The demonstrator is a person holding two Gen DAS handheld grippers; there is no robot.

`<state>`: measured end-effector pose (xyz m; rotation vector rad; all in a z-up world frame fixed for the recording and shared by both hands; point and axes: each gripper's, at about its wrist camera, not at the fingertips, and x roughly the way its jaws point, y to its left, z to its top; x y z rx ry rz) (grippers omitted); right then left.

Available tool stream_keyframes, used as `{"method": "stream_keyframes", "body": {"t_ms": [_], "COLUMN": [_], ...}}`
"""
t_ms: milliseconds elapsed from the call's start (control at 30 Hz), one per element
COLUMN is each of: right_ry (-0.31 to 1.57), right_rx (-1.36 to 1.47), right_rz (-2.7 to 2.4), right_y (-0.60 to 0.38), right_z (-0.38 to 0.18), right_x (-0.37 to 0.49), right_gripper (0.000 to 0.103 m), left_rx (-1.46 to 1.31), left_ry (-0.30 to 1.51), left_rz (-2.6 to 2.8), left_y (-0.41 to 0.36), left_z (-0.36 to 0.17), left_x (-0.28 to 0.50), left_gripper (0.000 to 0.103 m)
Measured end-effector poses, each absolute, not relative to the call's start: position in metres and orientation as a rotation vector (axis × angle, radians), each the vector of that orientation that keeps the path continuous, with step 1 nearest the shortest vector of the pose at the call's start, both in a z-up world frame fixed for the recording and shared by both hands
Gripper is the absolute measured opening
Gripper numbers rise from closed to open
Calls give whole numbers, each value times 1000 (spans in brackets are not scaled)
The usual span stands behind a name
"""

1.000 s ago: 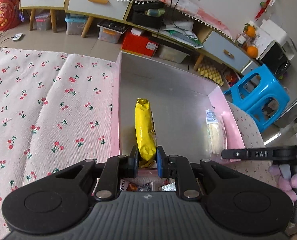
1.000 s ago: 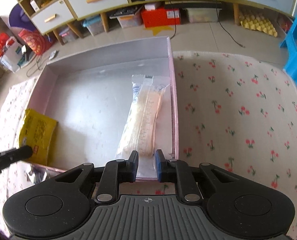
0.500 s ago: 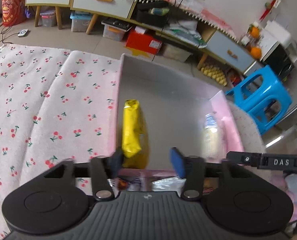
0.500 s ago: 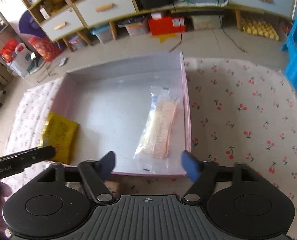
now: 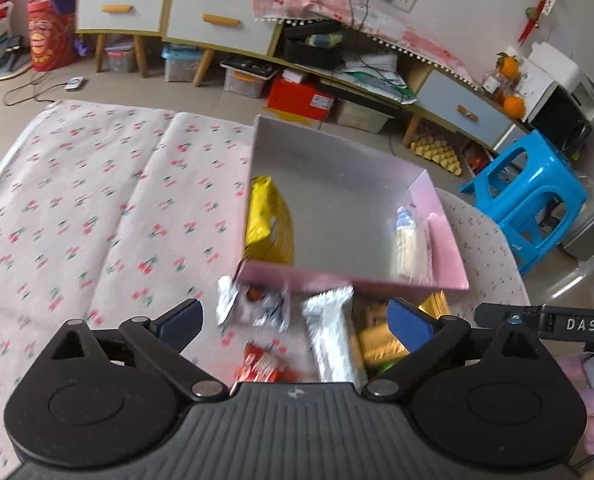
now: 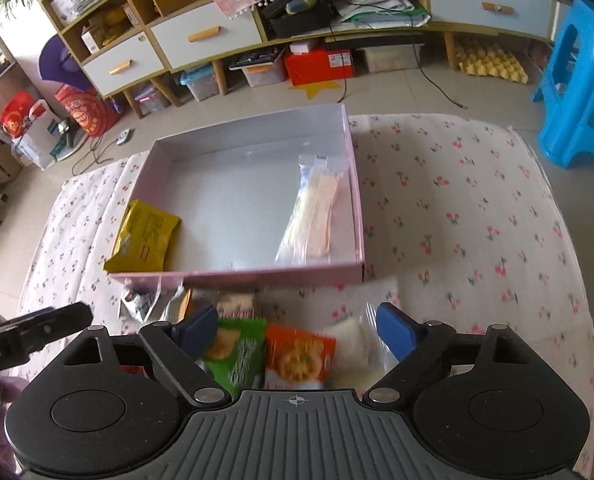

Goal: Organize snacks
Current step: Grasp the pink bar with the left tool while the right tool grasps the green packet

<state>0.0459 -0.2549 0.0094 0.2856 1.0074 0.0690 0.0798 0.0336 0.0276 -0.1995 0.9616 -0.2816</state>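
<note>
- A cherry-print cloth covers the tabletop and carries everything.
- A pink box with a grey inside sits open on the cloth, near its middle in the right wrist view.
- The left gripper hangs over the loose snacks in front of the box; its jaws are spread wide and opening, gripping nothing, though packets lie below the gap.
- The right gripper hangs over the same pile from the other side; its jaws are likewise wide and opening, with packets beneath them and none clamped.
- A yellow bag lies inside the box in its near left corner, against the left wall.
- A clear wafer pack lies inside the box along the right wall, well apart from the yellow bag.
- A silver bar lies on the cloth just outside the box's near wall, under the left gripper's gap.
- An orange packet and a green packet lie side by side on the cloth under the right gripper's gap.
- A white packet lies just right of the orange one, blurred.
- A red packet and a small silver pouch lie left of the silver bar, both blurred.
</note>
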Motion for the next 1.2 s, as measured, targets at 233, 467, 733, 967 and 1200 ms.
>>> {"method": "stream_keyframes", "body": {"t_ms": [233, 467, 733, 967, 1200], "right_ry": [959, 913, 819, 794, 808], "right_rx": [280, 283, 336, 356, 350], "right_rz": [52, 113, 155, 180, 160], "right_y": [-245, -226, -209, -195, -201], "right_z": [4, -20, -32, -44, -52], "right_x": [9, -17, -15, -7, -11], "right_gripper": [93, 94, 94, 91, 42], "left_rx": [-170, -261, -337, -212, -156], "left_ry": [1000, 1016, 1026, 1023, 1031], "left_rz": [-146, -38, -19, -87, -214], "left_y": [43, 59, 58, 54, 68], "left_z": [20, -3, -23, -34, -30], "left_x": [47, 32, 25, 21, 12], "left_gripper": [101, 98, 80, 59, 32]}}
